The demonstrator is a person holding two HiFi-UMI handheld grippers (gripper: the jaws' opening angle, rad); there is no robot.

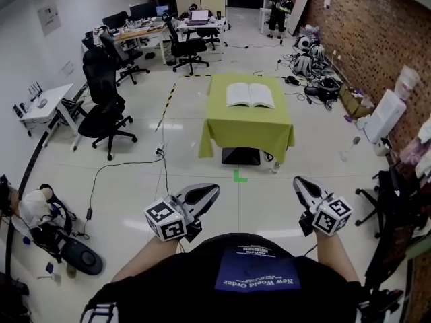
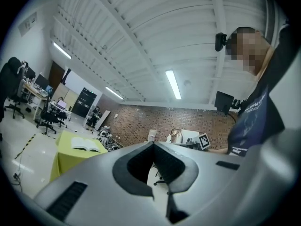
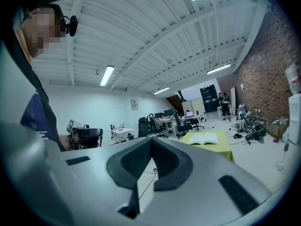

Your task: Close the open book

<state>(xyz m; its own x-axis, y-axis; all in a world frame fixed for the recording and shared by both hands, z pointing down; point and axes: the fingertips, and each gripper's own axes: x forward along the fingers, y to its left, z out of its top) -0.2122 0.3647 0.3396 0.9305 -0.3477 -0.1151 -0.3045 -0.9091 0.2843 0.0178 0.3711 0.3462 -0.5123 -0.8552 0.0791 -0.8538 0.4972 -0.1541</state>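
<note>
One open book (image 1: 250, 95) lies on the far half of a desk (image 1: 246, 136) covered with a yellow-green cloth. Its spine runs away from the person, so the two page halves spread to the left and to the right. The book is near the middle of the desk top, and nothing else is visible on the cloth. At this distance I cannot tell which half of the book is thicker.

The desk stands well apart from the person, straight ahead over bare floor, with a small green mark (image 1: 240, 175) on the floor just in front of it. A dark box (image 1: 241, 155) sits under the cloth.

The left hand-held gripper (image 1: 205, 192) and the right hand-held gripper (image 1: 302, 186) are held low before the body and point toward the desk. Each has its jaws together at the tips, with nothing between them.

The book lies almost on the middle line between the two, so neither hand is clearly nearer. In my judgement the task has not begun. The person must first reach the desk, and then either side can fold one half over the spine.
</note>
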